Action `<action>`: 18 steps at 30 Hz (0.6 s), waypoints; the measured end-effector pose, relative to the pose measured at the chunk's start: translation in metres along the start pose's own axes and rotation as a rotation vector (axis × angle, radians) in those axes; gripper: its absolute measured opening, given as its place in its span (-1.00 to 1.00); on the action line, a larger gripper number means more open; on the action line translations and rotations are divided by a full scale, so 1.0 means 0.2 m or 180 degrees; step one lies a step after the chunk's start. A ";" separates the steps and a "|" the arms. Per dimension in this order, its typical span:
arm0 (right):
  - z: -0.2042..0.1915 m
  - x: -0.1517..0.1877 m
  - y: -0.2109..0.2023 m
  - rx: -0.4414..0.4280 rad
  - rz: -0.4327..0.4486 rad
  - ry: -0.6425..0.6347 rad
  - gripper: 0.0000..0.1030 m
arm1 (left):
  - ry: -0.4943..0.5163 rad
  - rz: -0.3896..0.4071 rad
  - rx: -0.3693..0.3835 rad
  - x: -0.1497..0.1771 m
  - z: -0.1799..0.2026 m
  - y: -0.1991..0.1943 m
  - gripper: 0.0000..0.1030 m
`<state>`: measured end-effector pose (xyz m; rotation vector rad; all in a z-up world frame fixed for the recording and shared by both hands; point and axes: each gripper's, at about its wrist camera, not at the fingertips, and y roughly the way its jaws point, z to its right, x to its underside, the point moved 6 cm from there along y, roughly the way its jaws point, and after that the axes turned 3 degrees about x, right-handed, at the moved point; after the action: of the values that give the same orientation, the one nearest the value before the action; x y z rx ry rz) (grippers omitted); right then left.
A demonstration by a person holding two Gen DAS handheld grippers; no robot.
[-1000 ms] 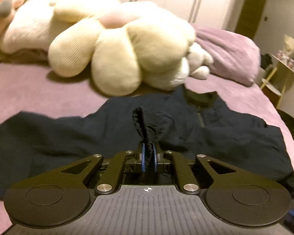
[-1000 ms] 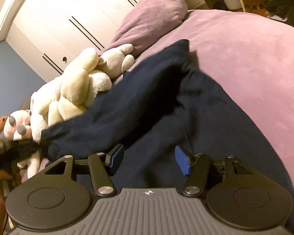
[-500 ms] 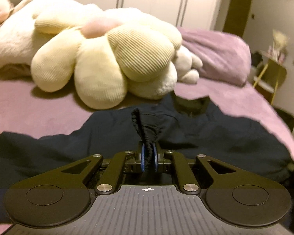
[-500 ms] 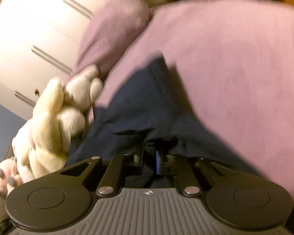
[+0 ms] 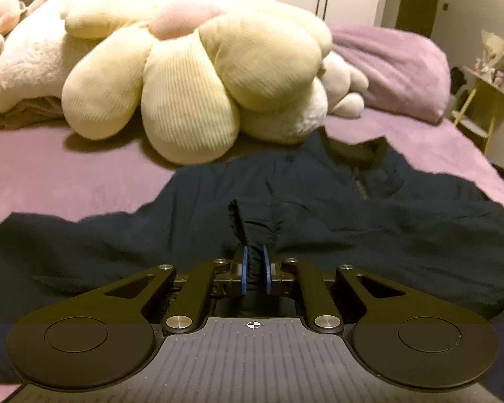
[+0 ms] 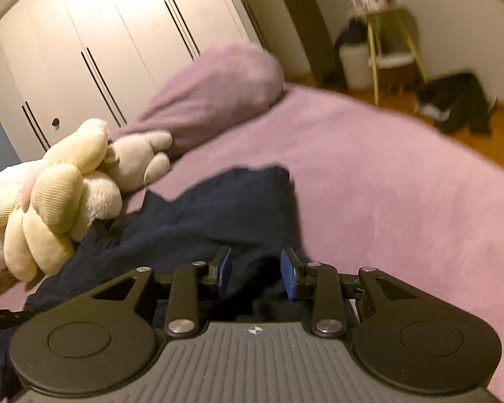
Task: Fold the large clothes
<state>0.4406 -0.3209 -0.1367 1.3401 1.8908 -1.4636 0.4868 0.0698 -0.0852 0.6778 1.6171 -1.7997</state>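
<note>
- Jacket (image 5: 369,221), dark blue, lies spread on the purple bed (image 5: 67,174), near the plush flower (image 5: 198,77).
- Left gripper (image 5: 254,268) is pinched tight on a bunched cuff (image 5: 252,225).
- Right gripper (image 6: 255,268) has its jaws apart over the cloth, holding nothing.
- Step looks like folding a sleeve in; next, lay the cuff across the middle.

Flower plush (image 5: 191,77) blocks beyond jacket (image 5: 369,221); bare bedspread (image 6: 386,184) right, passable.
</note>
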 end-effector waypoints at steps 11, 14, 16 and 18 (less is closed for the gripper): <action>-0.40 0.03 0.25 -0.0074 -0.0159 -0.0705 -0.55 | -0.0092 0.0268 -0.0531 0.00 -0.01 -0.01 -0.14; -0.50 0.03 0.33 -0.0065 -0.0153 -0.0824 -0.55 | 0.0045 0.0297 -0.0281 0.00 0.15 0.06 0.15; -0.58 0.05 0.39 -0.0088 -0.0127 -0.0941 -0.55 | 0.0193 0.0353 -0.0289 0.03 0.22 0.15 0.19; -0.66 0.09 0.46 -0.0058 -0.0116 -0.1152 -0.55 | 0.0232 0.0305 -0.0433 0.08 0.22 0.24 0.16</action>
<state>0.5415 -0.1941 -0.1490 0.9577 1.6950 -1.5786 0.5125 0.0206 -0.1251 0.7524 1.7077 -1.5977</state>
